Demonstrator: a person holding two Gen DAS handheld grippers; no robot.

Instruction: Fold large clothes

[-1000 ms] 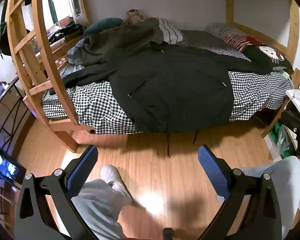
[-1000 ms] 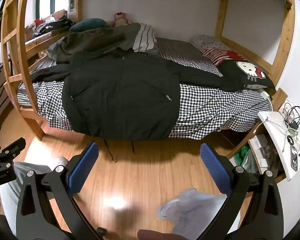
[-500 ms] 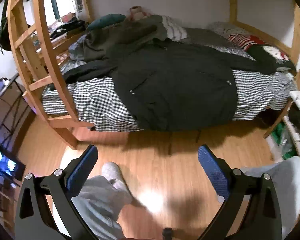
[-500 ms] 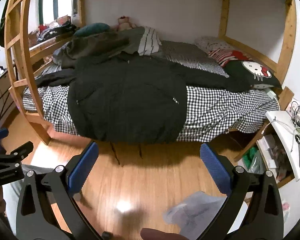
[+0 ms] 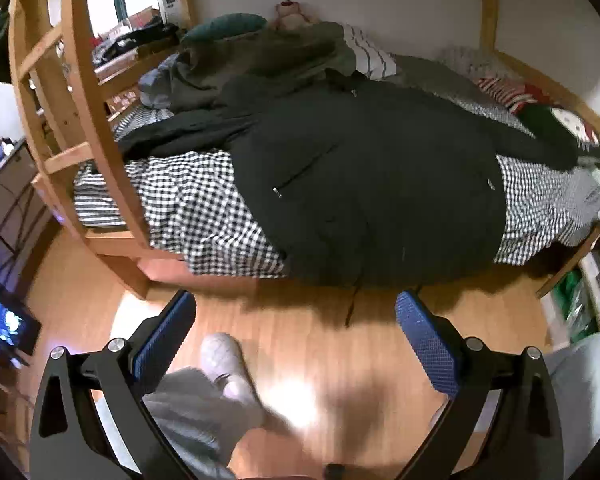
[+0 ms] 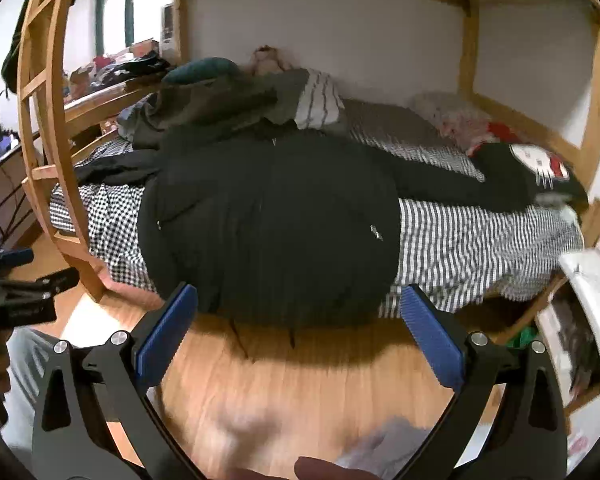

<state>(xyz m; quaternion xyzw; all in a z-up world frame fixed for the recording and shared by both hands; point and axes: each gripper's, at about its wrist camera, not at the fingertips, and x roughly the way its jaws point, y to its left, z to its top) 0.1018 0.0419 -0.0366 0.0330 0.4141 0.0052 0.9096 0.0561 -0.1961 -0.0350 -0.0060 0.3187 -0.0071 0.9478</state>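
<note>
A large black zip jacket (image 5: 372,176) lies spread front-up on the checked bed, its hem hanging over the near edge and its sleeves stretched to both sides; it also shows in the right wrist view (image 6: 268,216). My left gripper (image 5: 296,340) is open and empty above the wooden floor, short of the bed. My right gripper (image 6: 300,332) is open and empty, close to the jacket's hem. The left gripper also shows at the left edge of the right wrist view (image 6: 16,292).
A wooden bunk frame with a ladder (image 5: 96,128) stands at the bed's left end. An olive-grey garment (image 5: 260,60) and pillows lie behind the jacket, a Hello Kitty cushion (image 6: 536,168) at right. A white side table (image 6: 592,300) stands at right. My feet are on the floor (image 5: 224,360).
Both grippers have moved closer to the bed, so the jacket looks larger. The right gripper has come nearest to the hem. Both stay open.
</note>
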